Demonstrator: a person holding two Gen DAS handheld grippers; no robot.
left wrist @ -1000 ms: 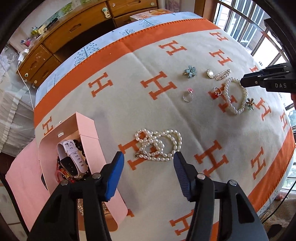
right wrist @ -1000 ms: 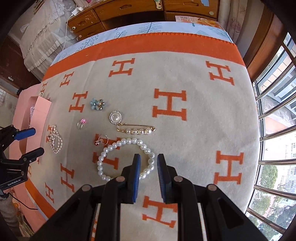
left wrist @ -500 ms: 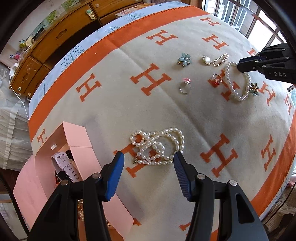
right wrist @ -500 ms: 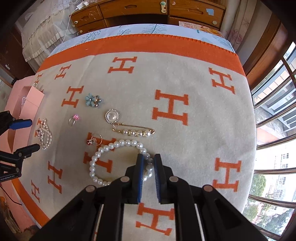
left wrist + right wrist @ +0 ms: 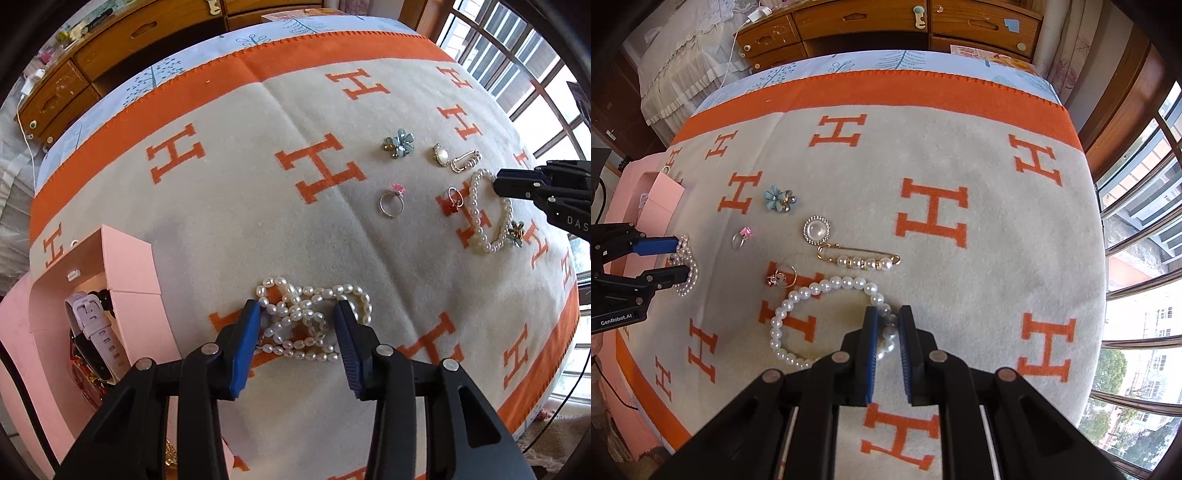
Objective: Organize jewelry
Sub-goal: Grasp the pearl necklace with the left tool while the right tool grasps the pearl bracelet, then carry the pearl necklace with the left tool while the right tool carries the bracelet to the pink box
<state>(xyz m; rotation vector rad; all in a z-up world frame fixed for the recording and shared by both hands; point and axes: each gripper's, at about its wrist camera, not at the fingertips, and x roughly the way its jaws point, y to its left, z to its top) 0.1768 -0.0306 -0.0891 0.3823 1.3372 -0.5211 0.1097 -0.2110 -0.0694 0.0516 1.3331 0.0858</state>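
1. Left wrist view: the left gripper point(image 5: 297, 306), black with blue pads, is spread wide, its fingers straddling a tangled white freshwater-pearl necklace point(image 5: 314, 321) lying on a cream blanket with orange H letters point(image 5: 236, 206). The pads stand at either side of the heap and grip nothing.
2. Same view, left: an open pink cardboard box point(image 5: 129, 266) holding a white-strapped watch point(image 5: 90, 325).
3. Same view, far right: a blue flower brooch point(image 5: 399, 143), a round pearl brooch with a sparkling rim point(image 5: 440, 155), a gold safety pin strung with pearls point(image 5: 466, 161), a silver ring with a pink stone point(image 5: 391, 201), and a gold hoop with a red charm point(image 5: 455, 199).
4. Same view, right edge: the right gripper point(image 5: 498, 184) meets a round white pearl bracelet point(image 5: 487, 214), which carries a small flower charm.
5. Right wrist view: the right gripper point(image 5: 888, 314) is nearly closed, its pads narrowly parted on either side of the bracelet's point(image 5: 827, 317) strand; whether they pinch the beads cannot be told.
6. Same view: the pearl safety pin point(image 5: 860, 258) lies just beyond the bracelet; the left gripper point(image 5: 681, 258) is at the necklace point(image 5: 687, 269), far left.
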